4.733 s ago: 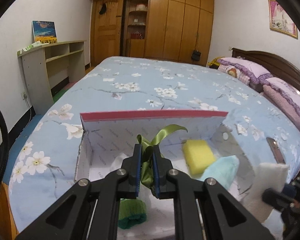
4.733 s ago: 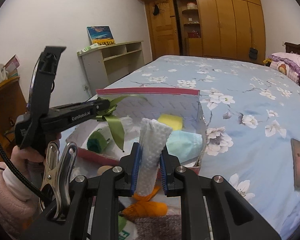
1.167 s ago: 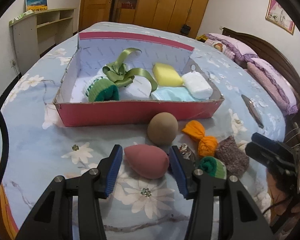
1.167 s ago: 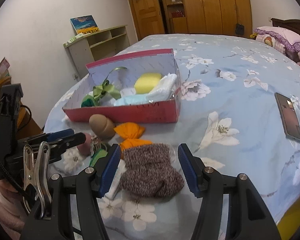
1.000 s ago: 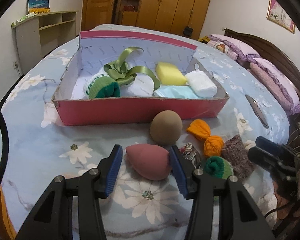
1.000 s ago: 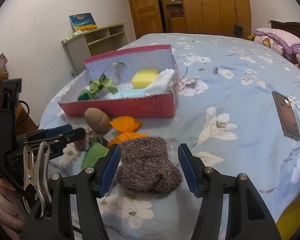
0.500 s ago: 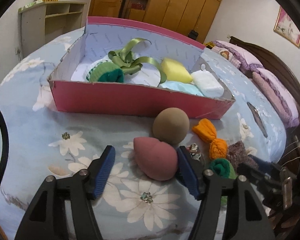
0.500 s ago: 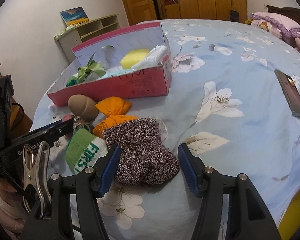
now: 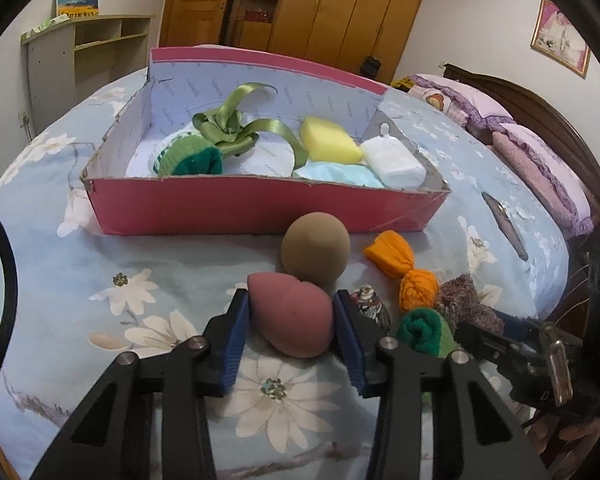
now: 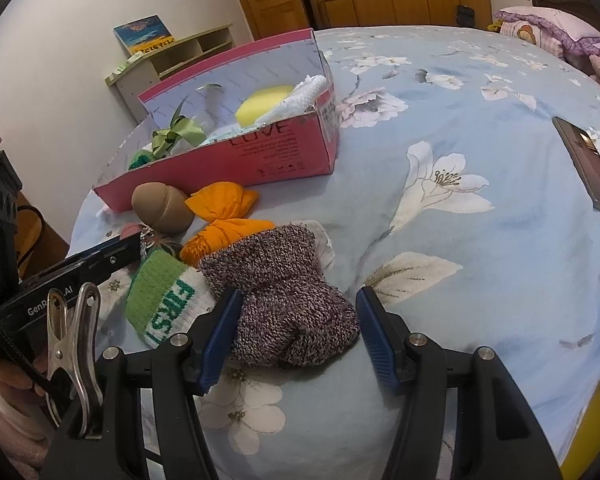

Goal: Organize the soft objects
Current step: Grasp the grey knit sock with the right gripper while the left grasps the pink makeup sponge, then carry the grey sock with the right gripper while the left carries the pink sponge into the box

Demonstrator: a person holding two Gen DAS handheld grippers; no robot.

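While the left tongs (image 9: 292, 328) pinch the pink sponge (image 9: 291, 321) on the bed (image 9: 80, 264) before the red box (image 9: 236, 208), the right tongs (image 10: 298, 330) stand spread around the knitted sock (image 10: 288, 296).

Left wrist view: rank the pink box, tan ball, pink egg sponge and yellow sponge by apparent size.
1. pink box
2. pink egg sponge and tan ball, similar; the egg is nearer, so unsure
3. yellow sponge, farthest

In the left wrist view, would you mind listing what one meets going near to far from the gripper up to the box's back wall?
Left gripper → pink sponge egg → tan sponge ball → red front wall of the box → yellow sponge → back wall.
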